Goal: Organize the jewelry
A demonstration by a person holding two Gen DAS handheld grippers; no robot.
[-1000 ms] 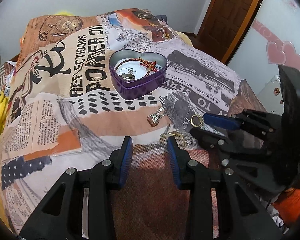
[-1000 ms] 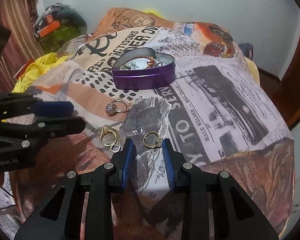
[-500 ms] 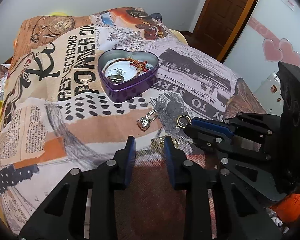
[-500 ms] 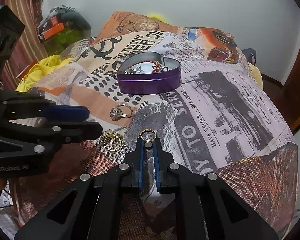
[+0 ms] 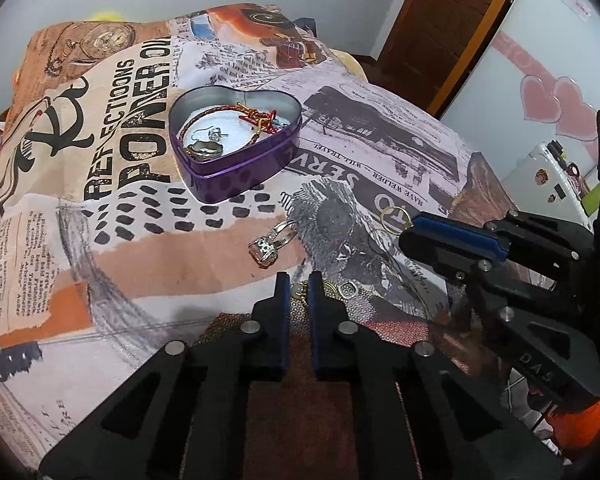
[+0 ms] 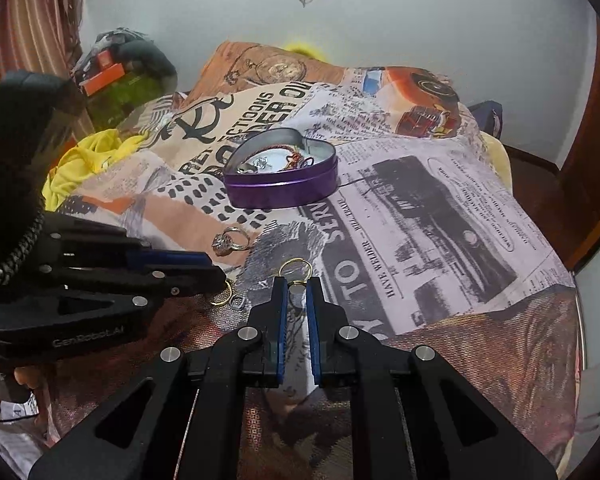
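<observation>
Both your grippers clamp one gold ring each — left gripper (image 5: 298, 286), its jaws just closing, right gripper (image 6: 297, 289) — one jewelled ring (image 5: 270, 240) loose, heart tin (image 5: 236, 142) at twelve o'clock.

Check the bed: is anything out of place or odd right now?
Nothing damaged or spilled. A silver stone ring lies on its side on the bedspread, outside the heart tin; a small silver piece sits loose beside the left gripper.

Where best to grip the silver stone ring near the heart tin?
The band, from above, pinching across the hoop. The silver ring lies on its side on the bedspread, bulky stone head low, the hoop seemingly propped off the cloth.
</observation>
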